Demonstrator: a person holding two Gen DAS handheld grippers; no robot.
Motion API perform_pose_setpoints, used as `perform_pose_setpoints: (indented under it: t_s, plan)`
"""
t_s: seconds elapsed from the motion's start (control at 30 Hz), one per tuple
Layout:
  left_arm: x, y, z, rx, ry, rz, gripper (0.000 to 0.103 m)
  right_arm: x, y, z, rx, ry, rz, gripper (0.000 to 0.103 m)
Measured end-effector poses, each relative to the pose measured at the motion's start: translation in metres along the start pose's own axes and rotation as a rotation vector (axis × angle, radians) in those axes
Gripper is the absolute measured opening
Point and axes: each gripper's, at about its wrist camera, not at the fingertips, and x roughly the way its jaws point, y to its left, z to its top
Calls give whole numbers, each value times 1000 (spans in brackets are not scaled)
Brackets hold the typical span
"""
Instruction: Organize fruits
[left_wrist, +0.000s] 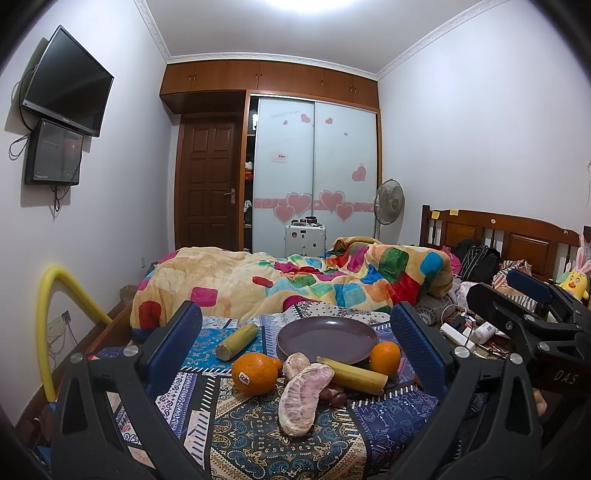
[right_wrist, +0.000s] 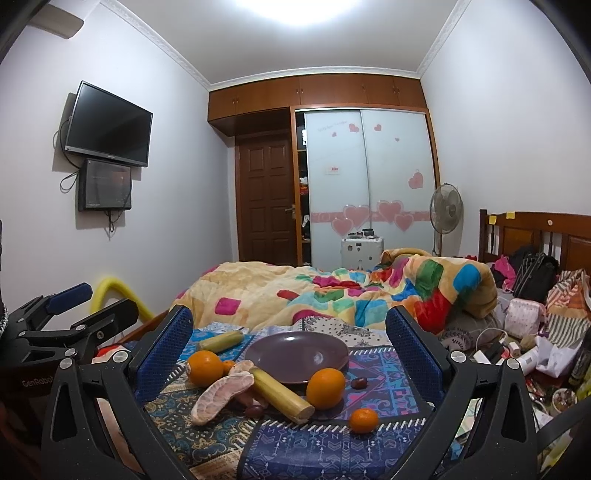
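— Left wrist view: what writing can be read?
— "Dole" is seen on a sticker on the stickered orange (left_wrist: 255, 373), and "DAS" on the right gripper (left_wrist: 532, 295) at the right edge. In the right wrist view "GenRobot", partly cut off, is read on the left gripper (right_wrist: 79, 302).

— How are the fruits shaped and laid?
— A round purple plate (left_wrist: 327, 338) is set on the patterned cloth (left_wrist: 243, 435) at lower centre. A smooth yellow-green sugarcane piece (left_wrist: 352, 373) is laid against its near rim, its long axis running from upper left to lower right. A pale, fibrous peeled pomelo segment (left_wrist: 303, 398) is curved just beside it. A second orange (left_wrist: 385, 358) and a small mandarin (right_wrist: 364, 420) are seen nearby.

— And the grippers?
— Both are held wide apart, with nothing between the blue ribbed pads (left_wrist: 184, 332).
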Motion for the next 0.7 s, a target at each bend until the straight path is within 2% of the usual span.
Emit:
perform_pose_setpoints:
  t_s: [0.7]
  plan:
    - [-1,4,-1,-3,-1,5,103,-1,0,1,8,4,3,103]
